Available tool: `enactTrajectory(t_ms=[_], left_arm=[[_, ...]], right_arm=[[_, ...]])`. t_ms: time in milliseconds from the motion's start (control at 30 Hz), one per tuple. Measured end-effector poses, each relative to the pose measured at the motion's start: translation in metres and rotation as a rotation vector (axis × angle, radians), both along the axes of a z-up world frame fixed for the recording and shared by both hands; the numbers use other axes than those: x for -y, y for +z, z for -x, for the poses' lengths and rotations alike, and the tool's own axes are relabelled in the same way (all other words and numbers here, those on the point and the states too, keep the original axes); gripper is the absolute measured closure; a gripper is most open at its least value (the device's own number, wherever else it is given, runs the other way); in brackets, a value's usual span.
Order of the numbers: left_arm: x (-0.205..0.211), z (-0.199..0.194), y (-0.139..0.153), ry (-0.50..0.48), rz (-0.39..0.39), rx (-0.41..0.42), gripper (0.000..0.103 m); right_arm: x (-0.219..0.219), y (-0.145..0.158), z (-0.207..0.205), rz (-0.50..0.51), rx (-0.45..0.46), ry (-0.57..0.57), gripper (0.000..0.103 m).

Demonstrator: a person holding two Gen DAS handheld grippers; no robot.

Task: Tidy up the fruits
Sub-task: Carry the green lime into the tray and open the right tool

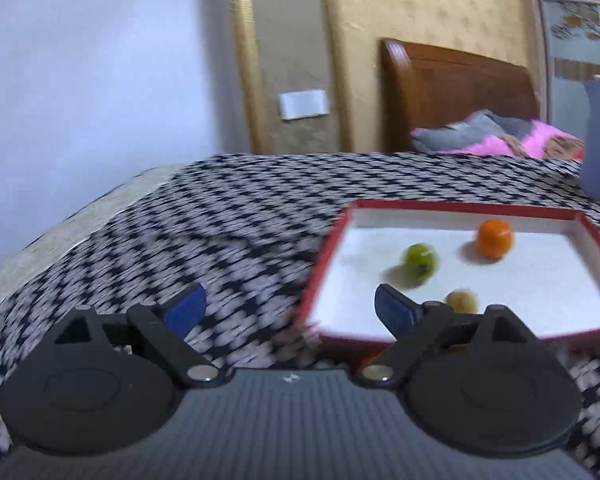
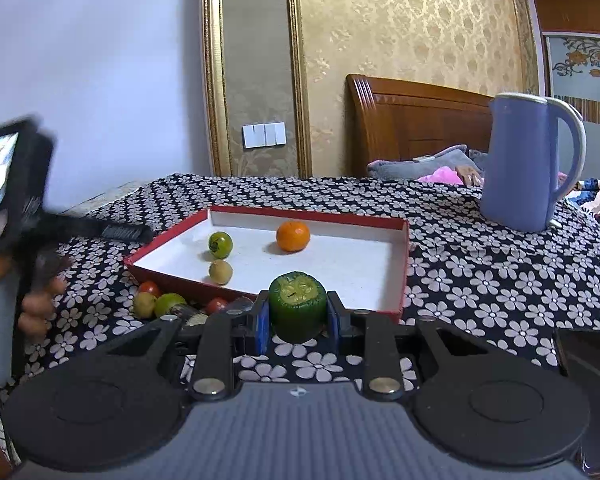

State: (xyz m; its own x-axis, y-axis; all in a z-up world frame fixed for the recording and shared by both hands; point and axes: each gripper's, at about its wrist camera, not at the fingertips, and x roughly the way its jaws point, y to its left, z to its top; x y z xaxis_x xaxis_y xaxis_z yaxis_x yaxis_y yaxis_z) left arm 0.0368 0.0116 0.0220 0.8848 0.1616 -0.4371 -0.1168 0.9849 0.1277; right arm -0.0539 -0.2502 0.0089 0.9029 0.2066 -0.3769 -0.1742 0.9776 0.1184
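In front of the red tray (image 2: pixel 396 264), right gripper (image 2: pixel 298 318) clamping a green pepper (image 2: pixel 297 308) between blue pads. Inside the tray, lying apart: orange (image 2: pixel 293 235), green fruit (image 2: pixel 220 244), yellowish fruit (image 2: pixel 220 272). Left gripper (image 1: pixel 290 312) gaping wide, gripping nothing, hovering beside the tray's corner.

three fruits (image 2: pixel 220 244) in tray (image 2: pixel 400 264) | loose fruits (image 2: pixel 156 304) before tray | kettle (image 2: pixel 528 164) right-behind tray
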Motion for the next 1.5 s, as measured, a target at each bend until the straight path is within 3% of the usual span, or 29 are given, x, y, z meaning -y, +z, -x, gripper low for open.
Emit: enactTrajectory(t_ms=[167, 300, 467, 767, 1033, 1067, 1133, 1267, 1400, 1467, 1500], left_arm=[[-0.019, 0.006, -0.027, 0.024, 0.048, -0.033, 0.012], [-0.030, 0.010, -0.025, 0.037, 0.121, 0.016, 0.010], [-0.038, 0.006, -0.027, 0.058, 0.156, -0.012, 0.009], [-0.040, 0.008, -0.029, 0.068, 0.162, -0.026, 0.003], [-0.041, 0.008, -0.028, 0.084, 0.169, -0.031, 0.000], [-0.041, 0.008, -0.028, 0.085, 0.169, -0.033, 0.000], [-0.041, 0.008, -0.028, 0.092, 0.168, -0.035, 0.000], [-0.043, 0.008, -0.027, 0.099, 0.176, -0.030, 0.000], [-0.045, 0.006, -0.028, 0.082, 0.203, -0.043, 0.000], [-0.047, 0.005, -0.028, 0.076, 0.219, -0.052, 0.000], [-0.048, 0.005, -0.029, 0.069, 0.232, -0.054, 0.000]], right_arm=[[-0.013, 0.007, 0.003, 0.025, 0.004, -0.008, 0.075], [-0.013, 0.008, -0.004, 0.009, -0.003, -0.017, 0.075], [-0.013, 0.012, -0.025, 0.005, 0.006, -0.007, 0.075], [-0.011, 0.002, -0.097, 0.043, -0.045, -0.061, 0.075], [0.000, -0.015, -0.172, 0.045, -0.157, -0.170, 0.075], [0.001, -0.018, -0.180, 0.044, -0.177, -0.187, 0.073], [0.004, -0.021, -0.189, 0.035, -0.213, -0.200, 0.053], [0.002, -0.016, -0.163, 0.041, -0.157, -0.181, 0.051], [-0.004, -0.007, -0.110, 0.024, -0.081, -0.121, 0.051], [-0.008, -0.003, -0.083, -0.002, -0.029, -0.093, 0.046], [-0.009, -0.002, -0.072, -0.013, -0.006, -0.086, 0.036]])
